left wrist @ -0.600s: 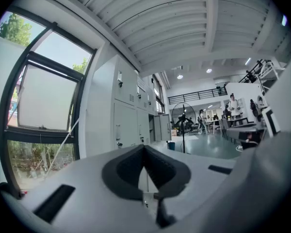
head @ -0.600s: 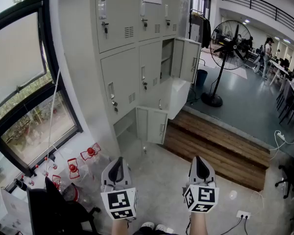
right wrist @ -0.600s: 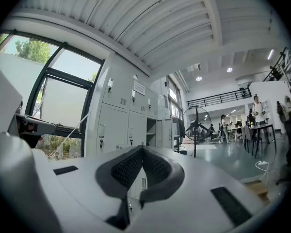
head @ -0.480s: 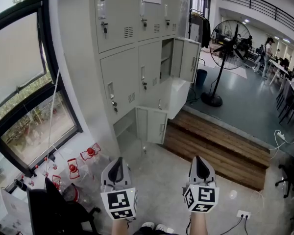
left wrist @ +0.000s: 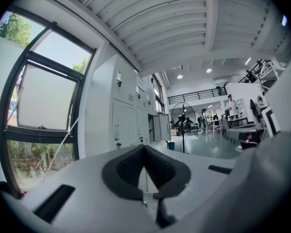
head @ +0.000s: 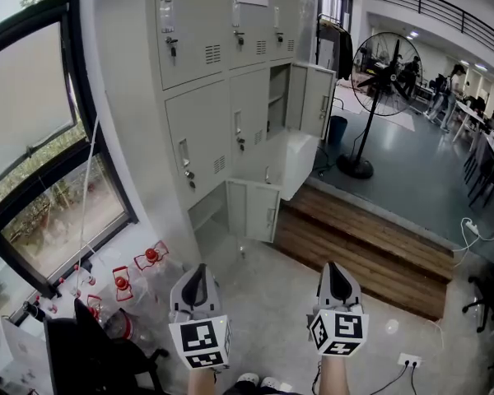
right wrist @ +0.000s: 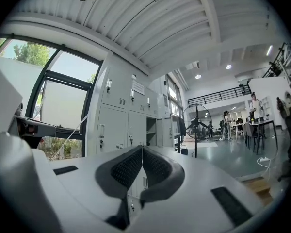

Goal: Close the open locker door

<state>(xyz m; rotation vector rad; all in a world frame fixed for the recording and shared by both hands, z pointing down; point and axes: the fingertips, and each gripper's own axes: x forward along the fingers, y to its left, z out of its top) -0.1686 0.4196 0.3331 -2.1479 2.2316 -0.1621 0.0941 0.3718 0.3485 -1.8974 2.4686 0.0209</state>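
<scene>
The grey locker bank (head: 206, 64) stands ahead, up the head view. In its middle row, the right-hand locker door (head: 317, 99) hangs open, showing a shelf inside. Below it a bottom-row door (head: 263, 212) is also ajar, with a white panel (head: 299, 164) leaning between the two. My left gripper (head: 201, 268) and right gripper (head: 336, 267) are held level side by side, well short of the lockers, both shut and empty. In the left gripper view the shut gripper (left wrist: 144, 147) points at the lockers (left wrist: 123, 125). The right gripper (right wrist: 142, 148) likewise faces the lockers, with the open door (right wrist: 169, 131) in sight.
A wooden step (head: 362, 249) runs along the floor right of the lockers. A black pedestal fan (head: 384, 64) stands beyond it. A large window (head: 33, 138) fills the left. Red-capped bottles (head: 119, 282) and a black chair (head: 90, 352) sit at lower left. People and tables are far right.
</scene>
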